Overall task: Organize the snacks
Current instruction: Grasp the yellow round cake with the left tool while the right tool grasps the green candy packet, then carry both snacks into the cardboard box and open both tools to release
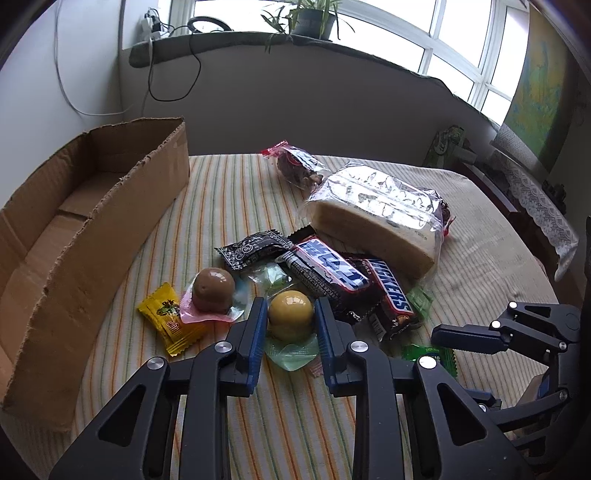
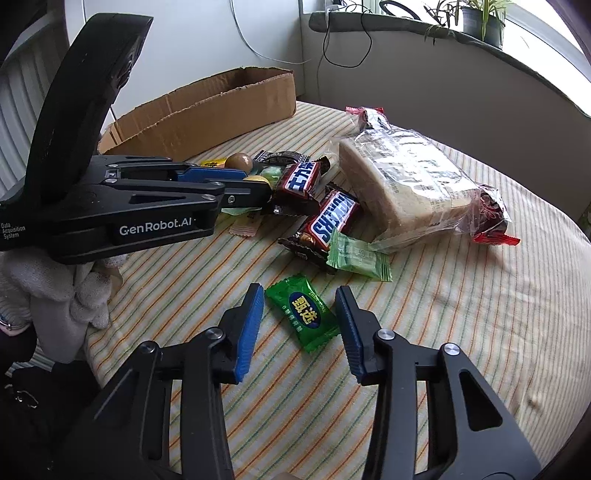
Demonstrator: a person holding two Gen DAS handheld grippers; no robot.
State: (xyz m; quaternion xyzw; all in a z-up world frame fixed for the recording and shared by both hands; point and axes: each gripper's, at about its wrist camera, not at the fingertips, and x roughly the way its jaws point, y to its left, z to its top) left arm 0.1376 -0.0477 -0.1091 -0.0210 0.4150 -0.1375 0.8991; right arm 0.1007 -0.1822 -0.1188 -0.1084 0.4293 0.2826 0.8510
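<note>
Daylight from the window (image 1: pixel 424 33) behind the potted plant (image 1: pixel 314 16) floods both fisheye views, blowing the panes out to white. The striped tablecloth (image 1: pixel 229 206) is evenly lit, with only soft shadows under the snacks. Glare streaks the clear wrap of the bread loaf (image 1: pixel 373 206) and glints on the yellow jelly cup (image 1: pixel 290 314). Straight lines bow strongly toward the frame edges, and dark vignetting fills the corners. The candy wrappers stay sharp; the near gripper arms show no marked blur.
</note>
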